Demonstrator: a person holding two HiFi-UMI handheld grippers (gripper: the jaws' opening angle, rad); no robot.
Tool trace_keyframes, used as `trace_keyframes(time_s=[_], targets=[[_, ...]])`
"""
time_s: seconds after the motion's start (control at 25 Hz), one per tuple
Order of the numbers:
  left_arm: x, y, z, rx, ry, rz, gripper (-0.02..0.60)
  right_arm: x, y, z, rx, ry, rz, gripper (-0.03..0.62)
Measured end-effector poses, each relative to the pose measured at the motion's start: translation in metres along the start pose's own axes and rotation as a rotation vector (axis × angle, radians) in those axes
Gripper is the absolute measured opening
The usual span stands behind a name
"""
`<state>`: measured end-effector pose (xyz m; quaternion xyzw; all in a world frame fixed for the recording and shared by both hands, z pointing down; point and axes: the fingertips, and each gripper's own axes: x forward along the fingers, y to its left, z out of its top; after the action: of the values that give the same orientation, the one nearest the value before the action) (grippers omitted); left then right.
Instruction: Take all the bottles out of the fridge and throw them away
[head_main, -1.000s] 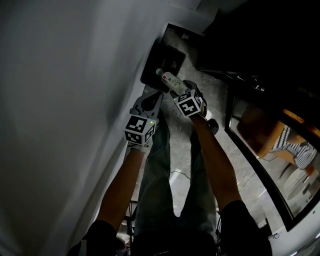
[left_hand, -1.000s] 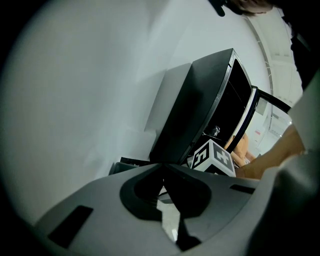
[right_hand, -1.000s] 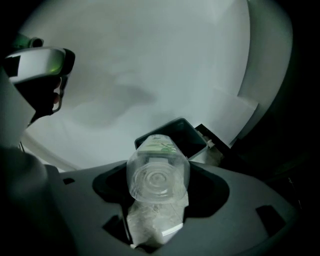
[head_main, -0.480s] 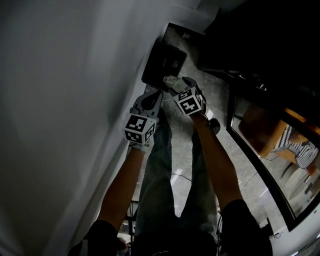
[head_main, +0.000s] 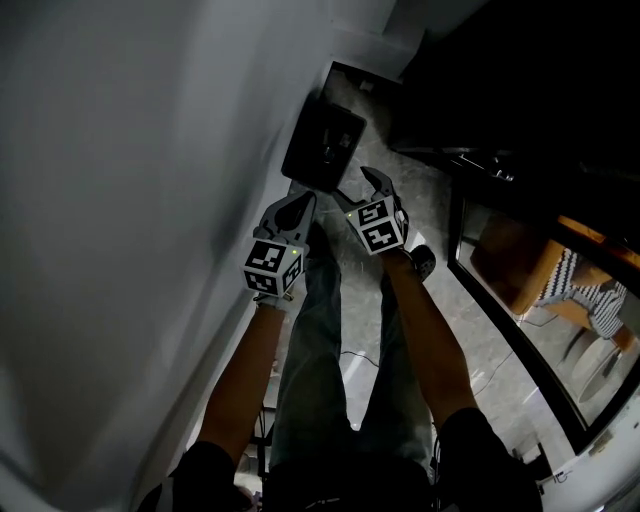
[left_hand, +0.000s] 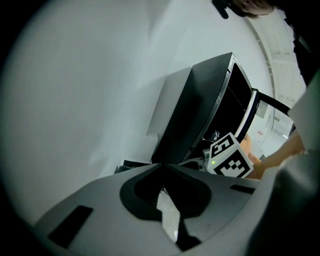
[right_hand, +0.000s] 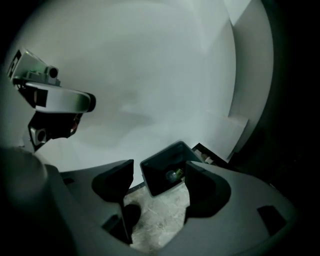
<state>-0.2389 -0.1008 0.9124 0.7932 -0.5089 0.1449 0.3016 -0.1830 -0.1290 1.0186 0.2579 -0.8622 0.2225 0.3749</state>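
Right claw (right_hand: 159, 182) spread wide, empty, above dark square bin (right_hand: 152, 175); small clear bottle (right_hand: 172, 175), seemingly, seen inside: drop judged done. Left claw (left_hand: 162, 167) closed, empty.

Dark square bin (head_main: 322, 150): matt plastic look, smooth walls. Pale marbled stone floor (head_main: 435, 200): polished, faint sheen. White wall (head_main: 130, 200): smooth, matt. Grey left gripper (left_hand: 162, 170), grey right gripper (right_hand: 157, 182): matt moulded plastic. Person's grey trousers (head_main: 320, 380): woven cloth. Small bottle (right_hand: 172, 175) in bin: glossy glint.
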Motion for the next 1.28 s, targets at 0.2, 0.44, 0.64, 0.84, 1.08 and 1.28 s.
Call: trace_keyframes(time_s=[0.2, 0.44, 0.64, 0.84, 1.08, 1.28], targets=[[-0.016, -0.027, 0.036, 0.019, -0.021, 0.005, 0.006, -0.075, 0.003, 0.028, 0.06, -0.083, -0.017, 0.281], [-0.041, -0.094, 0.099, 0.061, -0.052, -0.043, 0.006, -0.189, -0.004, 0.066, 0.12, -0.174, -0.096, 0.04], [-0.059, -0.163, 0.157, 0.095, -0.095, -0.086, 0.006, -0.291, -0.021, 0.1, 0.15, -0.266, -0.166, 0.009], [-0.069, -0.22, 0.222, 0.116, -0.168, -0.122, 0.006, -0.382, -0.053, 0.127, 0.183, -0.353, -0.237, 0.009], [-0.092, -0.27, 0.304, 0.156, -0.274, -0.148, 0.006, -0.489, -0.081, 0.139, 0.199, -0.447, -0.353, 0.009], [-0.134, -0.335, 0.379, 0.214, -0.333, -0.188, 0.006, -0.609, -0.086, 0.152, 0.237, -0.534, -0.441, 0.009]])
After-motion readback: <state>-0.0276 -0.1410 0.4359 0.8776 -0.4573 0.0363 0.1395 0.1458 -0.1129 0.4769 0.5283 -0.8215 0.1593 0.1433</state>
